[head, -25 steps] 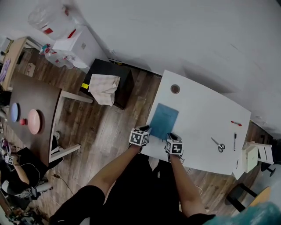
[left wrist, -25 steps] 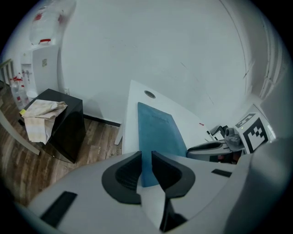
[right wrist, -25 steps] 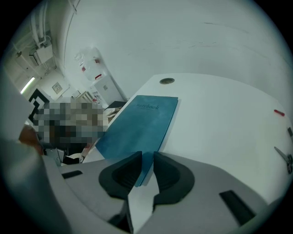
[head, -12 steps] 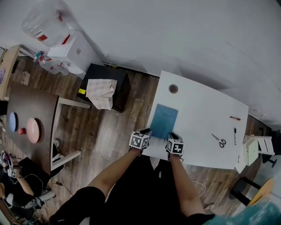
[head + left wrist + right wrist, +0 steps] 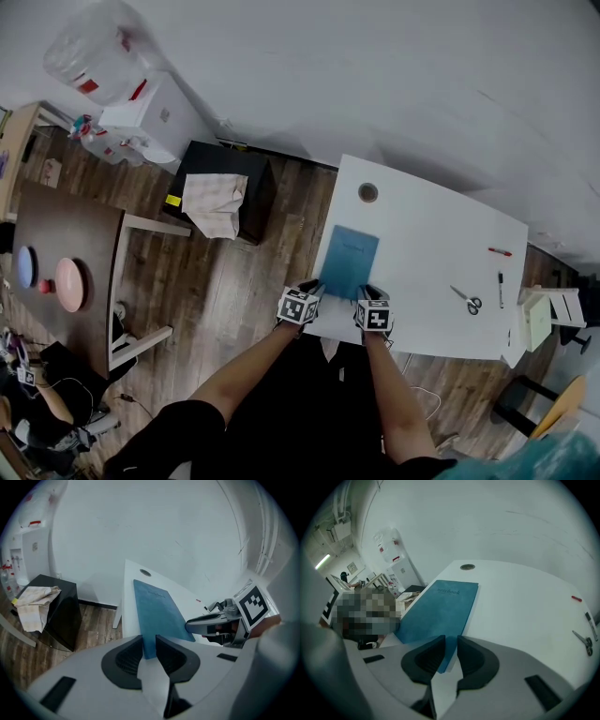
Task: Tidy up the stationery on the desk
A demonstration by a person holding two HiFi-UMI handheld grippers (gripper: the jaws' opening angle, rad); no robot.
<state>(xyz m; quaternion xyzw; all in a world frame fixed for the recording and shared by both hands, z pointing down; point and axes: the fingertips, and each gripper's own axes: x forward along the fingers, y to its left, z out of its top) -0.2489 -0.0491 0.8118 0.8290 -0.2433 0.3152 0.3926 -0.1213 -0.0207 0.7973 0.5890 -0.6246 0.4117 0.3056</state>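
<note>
I have the blue notebook [image 5: 349, 262] lying flat on the white desk [image 5: 427, 267], just left of frame centre. My left gripper [image 5: 149, 648] pinches its lower-left corner, the jaws having just eased slightly wider, and my right gripper [image 5: 449, 653] pinches the lower-right corner. Scissors [image 5: 466, 301] lie toward the right edge.

Right of the blue notebook [image 5: 349, 262] the desk [image 5: 422, 234] lies bare for a broad stretch, up to the scissors [image 5: 466, 301], black pen [image 5: 500, 290] and red pen [image 5: 501, 251]. Beyond the notebook only a round hole [image 5: 368, 192] breaks the surface. Left of the notebook the desk ends over open floor [image 5: 253, 281], with a black cabinet [image 5: 230, 157] farther off.
</note>
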